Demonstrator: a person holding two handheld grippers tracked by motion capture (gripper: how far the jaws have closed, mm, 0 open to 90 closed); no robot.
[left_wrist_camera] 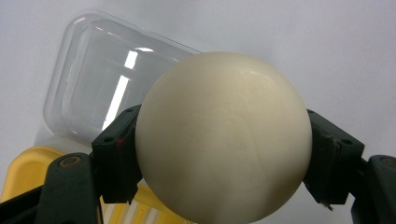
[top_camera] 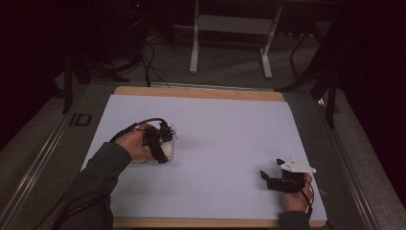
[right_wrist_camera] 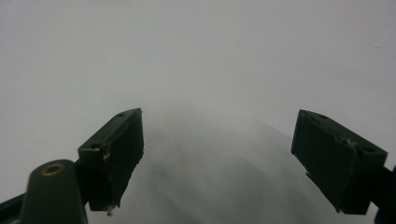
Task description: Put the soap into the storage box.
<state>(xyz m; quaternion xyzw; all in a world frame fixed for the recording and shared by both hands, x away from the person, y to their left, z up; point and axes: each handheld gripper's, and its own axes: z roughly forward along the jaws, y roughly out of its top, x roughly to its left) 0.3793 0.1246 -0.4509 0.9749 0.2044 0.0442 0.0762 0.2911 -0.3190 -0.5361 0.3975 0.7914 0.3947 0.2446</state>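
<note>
A cream-white ball [left_wrist_camera: 223, 140] sits clamped between the jaws of my left gripper [left_wrist_camera: 224, 158], which is shut on it. Just behind the ball lies a clear plastic tray [left_wrist_camera: 102, 88], and a yellow tray [left_wrist_camera: 25, 175] shows at the lower left of the left gripper view. In the high view the left gripper [top_camera: 162, 143] holds the ball [top_camera: 168, 150] low over the left part of the white sheet [top_camera: 220, 124]. My right gripper [top_camera: 270, 169] rests near the front right of the sheet; in its own view the right gripper [right_wrist_camera: 219, 158] is open above bare white surface.
The white sheet covers a wooden board [top_camera: 201, 92] whose edges show at the back and front. Grey table surface [top_camera: 43, 143] surrounds it. A white frame stand [top_camera: 230, 28] stands on the floor beyond the table.
</note>
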